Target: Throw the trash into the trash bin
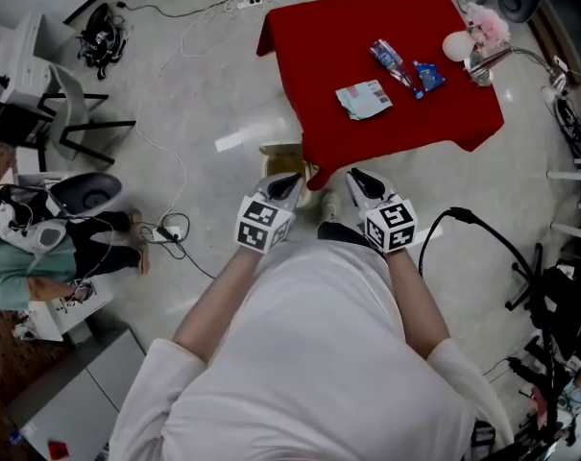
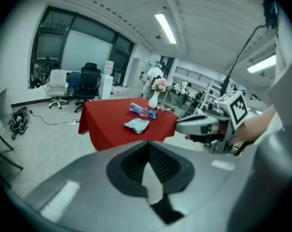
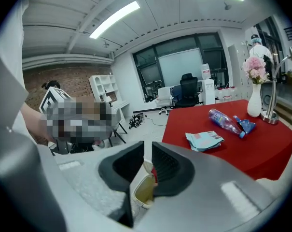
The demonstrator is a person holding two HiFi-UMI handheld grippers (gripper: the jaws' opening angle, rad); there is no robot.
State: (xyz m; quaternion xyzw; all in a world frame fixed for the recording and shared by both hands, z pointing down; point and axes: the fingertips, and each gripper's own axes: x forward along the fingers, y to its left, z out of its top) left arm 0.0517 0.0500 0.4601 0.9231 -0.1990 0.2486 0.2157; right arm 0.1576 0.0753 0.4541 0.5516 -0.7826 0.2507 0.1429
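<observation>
Trash: all three pieces lie on the worktop; none is held.

- Packet: flat, near the front edge, longer side roughly along that edge. It sits straight ahead of the right hand-held gripper, well apart.
- Bottle: on its side behind the packet. Long axis diagonal, cap toward the near right, just beside the wrapper.
- Bin: on the floor at the worktop's near-left corner.

Right hand-held gripper: jaws a narrow slit apart, nothing between them.
Left hand-held gripper: jaws pressed together, empty, tips just by the bin.

Judgement: the right is nearer the trash, and the packet is the first reach, forward. Carry it back and left to the bin.
</observation>
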